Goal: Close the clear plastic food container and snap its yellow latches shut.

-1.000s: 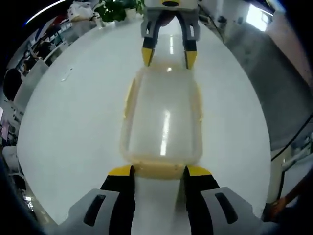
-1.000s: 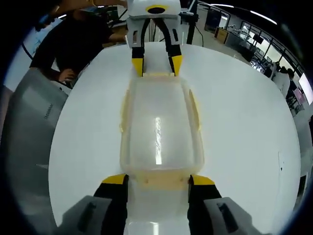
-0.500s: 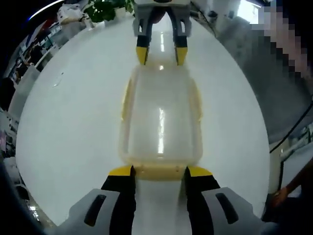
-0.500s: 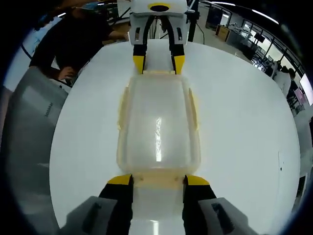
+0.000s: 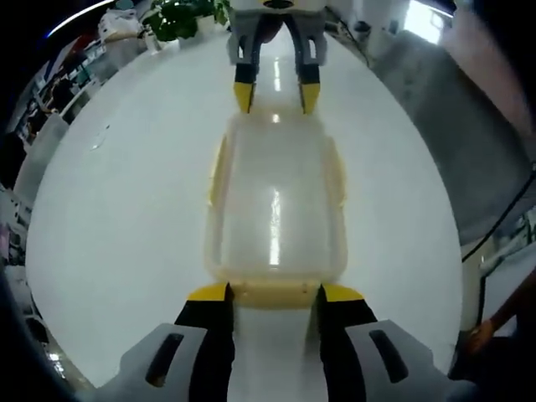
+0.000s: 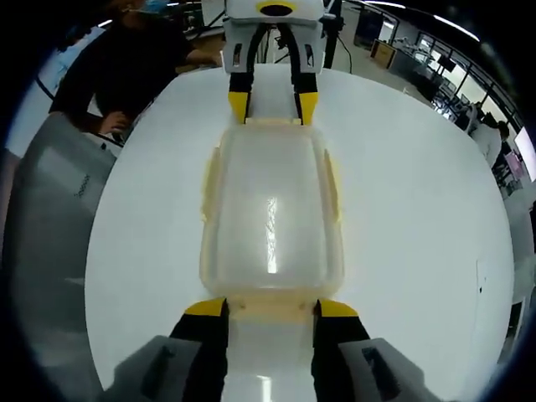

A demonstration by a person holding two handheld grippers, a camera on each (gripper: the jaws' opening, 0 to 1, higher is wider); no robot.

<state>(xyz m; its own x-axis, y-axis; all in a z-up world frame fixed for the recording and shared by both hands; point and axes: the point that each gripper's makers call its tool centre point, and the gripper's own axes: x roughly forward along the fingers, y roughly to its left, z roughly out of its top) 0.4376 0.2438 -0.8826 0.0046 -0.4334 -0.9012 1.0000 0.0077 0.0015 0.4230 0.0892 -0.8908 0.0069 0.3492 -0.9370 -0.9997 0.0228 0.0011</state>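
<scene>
The clear plastic container (image 5: 276, 201) (image 6: 270, 205) lies lengthwise on the round white table (image 5: 117, 209) with its lid on. Yellow latches run along its long sides (image 5: 216, 172) (image 6: 331, 186), and another sits at each short end (image 5: 273, 294) (image 6: 270, 308). My left gripper (image 5: 275, 295) is open at one short end, its yellow-tipped jaws on either side of that end latch. At the opposite end my right gripper (image 6: 270, 309) is open in the same way. Each gripper shows across the container in the other's view: right gripper (image 5: 275, 99), left gripper (image 6: 273, 109).
A person in a dark top (image 6: 126, 67) leans at the table's far edge beside a grey chair back (image 6: 50, 193). A potted plant (image 5: 180, 17) stands beyond the table, and grey floor (image 5: 469, 134) lies past its edge.
The right gripper's jaws have drawn slightly closer together and nearer the end latch. In the left gripper view the picture has shifted a little. The container has stayed put.
</scene>
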